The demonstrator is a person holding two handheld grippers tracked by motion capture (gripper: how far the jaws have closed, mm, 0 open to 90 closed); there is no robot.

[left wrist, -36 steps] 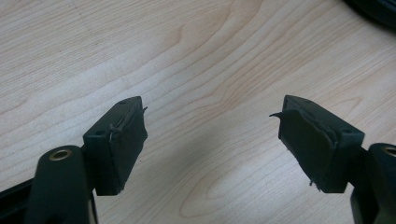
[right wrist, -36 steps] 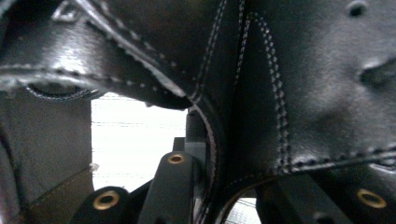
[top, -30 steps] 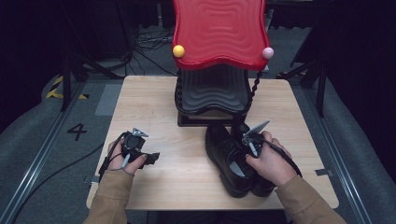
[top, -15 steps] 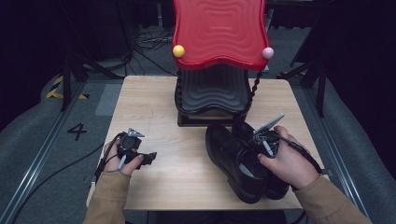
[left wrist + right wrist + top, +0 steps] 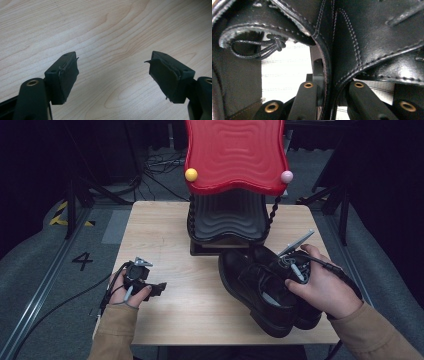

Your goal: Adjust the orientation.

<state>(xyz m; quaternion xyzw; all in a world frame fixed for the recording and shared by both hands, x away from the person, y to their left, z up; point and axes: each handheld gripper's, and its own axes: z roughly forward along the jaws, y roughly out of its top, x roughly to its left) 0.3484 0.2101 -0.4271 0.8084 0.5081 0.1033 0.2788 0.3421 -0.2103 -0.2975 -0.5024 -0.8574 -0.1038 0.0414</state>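
The right hand-held gripper (image 5: 280, 270) is clamping both black shoes (image 5: 265, 292) at once, its jaws pinching their adjoining inner walls, probably so the pair travels as one toward the rack. The shoes are sitting at the near right of the desk (image 5: 165, 230). The left hand-held gripper (image 5: 159, 289) is resting idle, jaws apart over bare wood. The right gripper view is revealing the pinched leather edges (image 5: 327, 75); the high view is adding the tiered shoe rack (image 5: 227, 215) just behind.
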